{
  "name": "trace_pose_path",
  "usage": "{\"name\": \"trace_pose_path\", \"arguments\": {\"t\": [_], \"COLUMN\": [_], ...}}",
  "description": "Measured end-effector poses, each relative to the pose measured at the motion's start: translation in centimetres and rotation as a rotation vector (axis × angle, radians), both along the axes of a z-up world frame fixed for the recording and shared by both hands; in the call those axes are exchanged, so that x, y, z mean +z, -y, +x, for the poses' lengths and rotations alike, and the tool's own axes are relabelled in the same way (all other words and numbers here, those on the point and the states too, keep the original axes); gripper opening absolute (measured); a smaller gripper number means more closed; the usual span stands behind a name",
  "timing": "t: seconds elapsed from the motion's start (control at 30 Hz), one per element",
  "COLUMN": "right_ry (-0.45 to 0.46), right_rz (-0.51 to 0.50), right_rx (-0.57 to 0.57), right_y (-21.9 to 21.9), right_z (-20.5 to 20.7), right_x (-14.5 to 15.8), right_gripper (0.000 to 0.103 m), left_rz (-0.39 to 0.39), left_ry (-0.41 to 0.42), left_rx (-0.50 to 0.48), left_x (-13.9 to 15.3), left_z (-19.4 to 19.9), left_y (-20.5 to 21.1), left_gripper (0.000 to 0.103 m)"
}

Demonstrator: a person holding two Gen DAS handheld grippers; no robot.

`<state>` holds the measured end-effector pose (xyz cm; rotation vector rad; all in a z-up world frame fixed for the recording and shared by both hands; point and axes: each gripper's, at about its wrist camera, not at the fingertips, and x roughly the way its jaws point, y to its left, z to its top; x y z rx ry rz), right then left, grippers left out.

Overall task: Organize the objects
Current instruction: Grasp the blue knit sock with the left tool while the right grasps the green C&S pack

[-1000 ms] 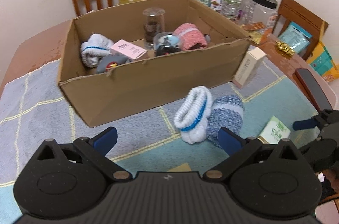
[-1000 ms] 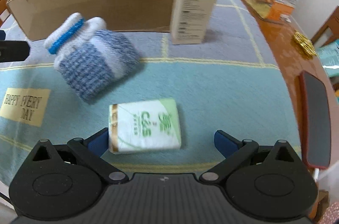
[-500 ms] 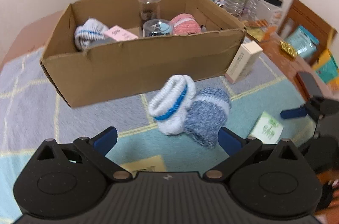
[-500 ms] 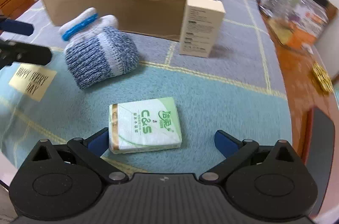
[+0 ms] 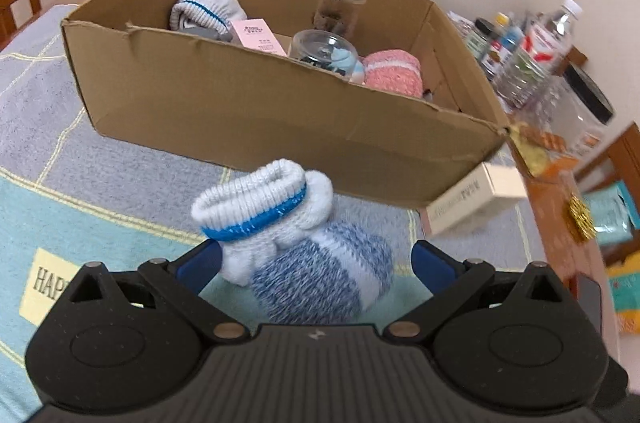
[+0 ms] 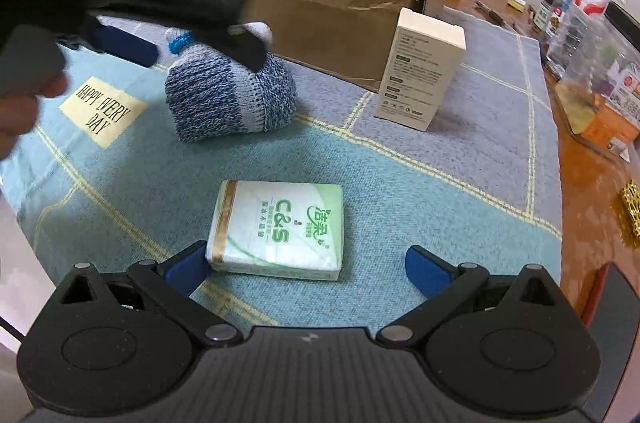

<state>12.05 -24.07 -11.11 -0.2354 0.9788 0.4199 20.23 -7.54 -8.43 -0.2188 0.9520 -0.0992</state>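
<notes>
Spread wide on either side of the rolled sock bundle (image 5: 304, 243), left gripper (image 5: 316, 257) with blue fingers (image 5: 200, 259) not yet touching the knit, presumably lined up so that a squeeze catches the soft roll across its middle. Bundle resting on the table just in front of the cardboard box (image 5: 280, 119), white ribbed cuff with a bright blue band uppermost, marled blue-and-white knit below; plump, yielding, likely to compress and keep its shape when lifted. Underneath, a woven cloth (image 6: 400, 191) in pale blue and grey with thin yellow lines, and a cream patch printed with lettering (image 6: 102, 109). Inside the open-topped box, already sorted by the look of it: another white sock roll (image 5: 204, 9), a pink carton (image 5: 258, 35), two clear plastic jars (image 5: 324, 49), a fuzzy pink sock (image 5: 394, 73). Corrugated walls torn and ragged along the near rim. Farther right, a tall cream carton (image 6: 422, 69) standing upright just beside the box corner. Then the right gripper (image 6: 306, 265), also wide open, hovering low at the near edge of a flat tissue pack (image 6: 280, 229), glossy green-and-white wrapper, left finger just beside its corner, nothing gripped. Probably next for the box.
</notes>
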Motion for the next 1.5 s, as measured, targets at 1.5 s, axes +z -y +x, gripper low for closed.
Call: {"name": "trace_pose_path", "arguments": {"t": [1.5], "right_ry": [0.041], "right_rz": [-0.031], "right_rx": [0.082], "right_y": [-0.5], "right_z": [-0.6], "right_x": [0.7], "right_gripper": [0.102], "left_rz": [-0.009], "left_ry": [-0.073], "left_rx": [0.006], "left_x": [-1.8], "left_z": [-0.1], "left_y": [1.0], "left_gripper": [0.077]}}
